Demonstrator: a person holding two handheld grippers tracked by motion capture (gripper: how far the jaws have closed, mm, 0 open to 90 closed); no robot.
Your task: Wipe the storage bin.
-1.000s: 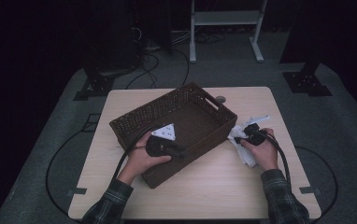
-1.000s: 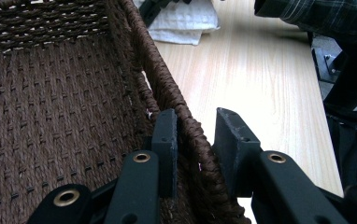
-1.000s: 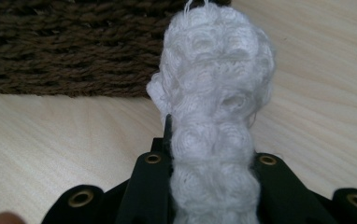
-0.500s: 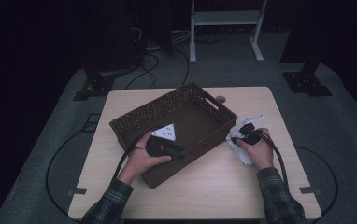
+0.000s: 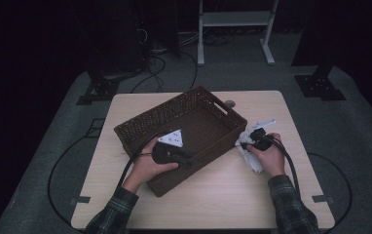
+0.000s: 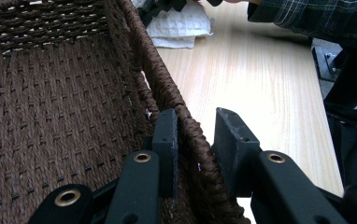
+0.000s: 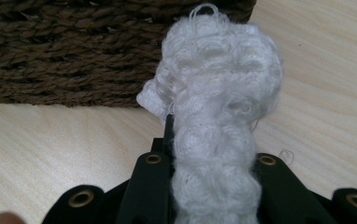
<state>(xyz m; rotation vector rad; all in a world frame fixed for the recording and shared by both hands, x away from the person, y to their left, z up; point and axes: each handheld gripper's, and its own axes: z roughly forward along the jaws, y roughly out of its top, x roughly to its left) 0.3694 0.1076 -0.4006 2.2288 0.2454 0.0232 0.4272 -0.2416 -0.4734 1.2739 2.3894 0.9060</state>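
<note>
Nothing shifted since earlier frames. Left gripper (image 6: 193, 135) jaws straddle wicker basket (image 6: 50, 107) wall, inner pad touching. Right gripper (image 7: 211, 154) clamps white towel (image 7: 218, 93) on table (image 5: 223, 190), beside basket.

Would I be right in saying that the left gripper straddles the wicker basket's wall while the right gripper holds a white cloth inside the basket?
Not quite: the white cloth in the right gripper is outside the basket, over the table beside it, as the high view shows. The left gripper does straddle the wall.
</note>
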